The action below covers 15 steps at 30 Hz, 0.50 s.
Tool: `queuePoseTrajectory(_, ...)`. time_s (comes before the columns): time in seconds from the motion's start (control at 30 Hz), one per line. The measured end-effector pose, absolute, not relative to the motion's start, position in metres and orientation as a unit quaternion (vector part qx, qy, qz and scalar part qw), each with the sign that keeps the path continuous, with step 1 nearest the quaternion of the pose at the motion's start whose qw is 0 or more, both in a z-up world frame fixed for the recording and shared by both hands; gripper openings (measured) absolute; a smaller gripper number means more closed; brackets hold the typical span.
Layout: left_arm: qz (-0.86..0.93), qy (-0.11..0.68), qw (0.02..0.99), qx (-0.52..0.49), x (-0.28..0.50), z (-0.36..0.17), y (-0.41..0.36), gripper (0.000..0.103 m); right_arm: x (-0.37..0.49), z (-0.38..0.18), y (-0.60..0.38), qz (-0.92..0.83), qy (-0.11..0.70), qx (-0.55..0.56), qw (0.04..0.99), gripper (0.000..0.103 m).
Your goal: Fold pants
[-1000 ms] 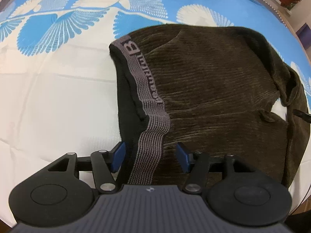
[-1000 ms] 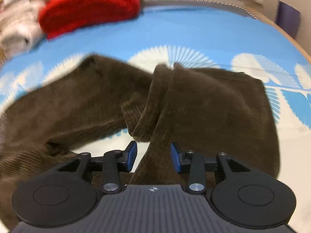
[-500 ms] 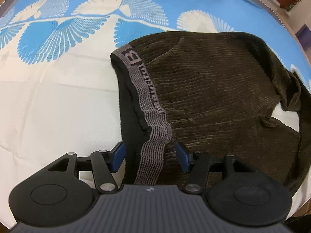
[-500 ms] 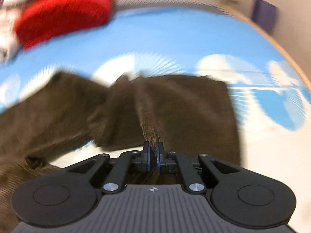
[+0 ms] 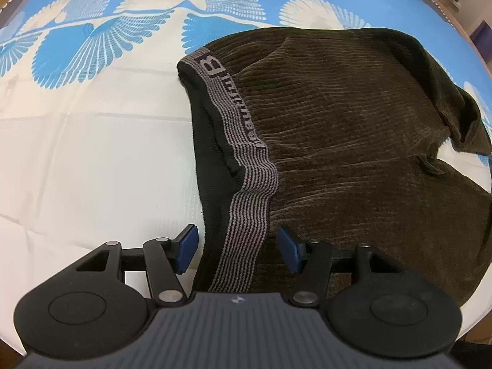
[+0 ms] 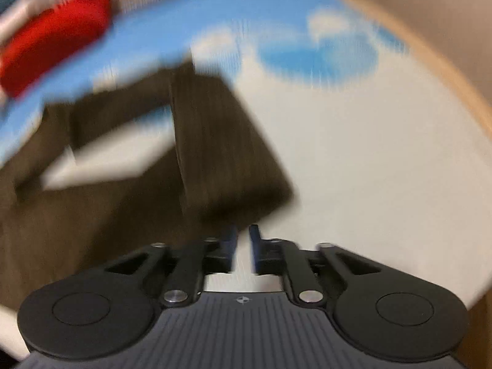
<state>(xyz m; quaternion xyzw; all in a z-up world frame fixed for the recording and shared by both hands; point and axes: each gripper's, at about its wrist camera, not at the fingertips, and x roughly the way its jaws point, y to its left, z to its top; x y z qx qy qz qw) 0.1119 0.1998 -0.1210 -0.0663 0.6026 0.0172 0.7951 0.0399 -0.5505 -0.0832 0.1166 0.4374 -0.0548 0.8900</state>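
Dark brown corduroy pants (image 5: 353, 129) lie spread on the bed, their grey striped waistband (image 5: 236, 129) running toward the camera. My left gripper (image 5: 236, 236) points down over the near end of that waistband. It is open, one blue pad on each side of the band and neither pressing it. The right wrist view is motion-blurred. In it one pant leg (image 6: 221, 147) lies stretched out, its hem just beyond my right gripper (image 6: 243, 233). Those jaws are opening, and only pale sheet shows in the narrow gap between them.
The blue and white patterned bed sheet (image 5: 92, 153) covers the bed. A red garment (image 6: 52, 46) lies at the far left of the right wrist view. The bed's wooden edge (image 6: 446, 70) curves along the right.
My right gripper shut on the pant leg, swept sideways with it across the bed, and has now parted its jaws and released it. The left gripper stayed over the waistband.
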Motion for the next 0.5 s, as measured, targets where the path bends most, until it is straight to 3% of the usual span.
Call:
queuePoseTrajectory(0.03, 0.019, 0.603, 0.795, -0.067, 0.113, -0.122, 0.2, 0.063, 0.045, -0.082, -0.549, -0.065, 0.427, 0.109, 0.895, 0.052)
queuePoseTrajectory(0.13, 0.02, 0.604, 0.794, -0.067, 0.114, -0.122, 0.201, 0.063, 0.065, -0.094, -0.536, -0.052, 0.419, 0.067, 0.904, 0.052)
queuePoseTrajectory(0.4, 0.025, 0.611, 0.789, -0.062, 0.116, -0.128, 0.209, 0.064, 0.072, -0.134, -0.434, 0.126, 0.404, -0.297, 0.856, 0.051)
queuePoseTrajectory(0.47, 0.02, 0.613, 0.788, -0.055, 0.117, -0.131, 0.207, 0.064, 0.075, -0.155, -0.424, 0.127, 0.421, -0.359, 0.823, 0.047)
queuePoseTrajectory(0.5, 0.015, 0.615, 0.787, -0.053, 0.117, -0.132, 0.205, 0.064, 0.078, -0.164, -0.424, 0.109, 0.426, -0.39, 0.809, 0.026)
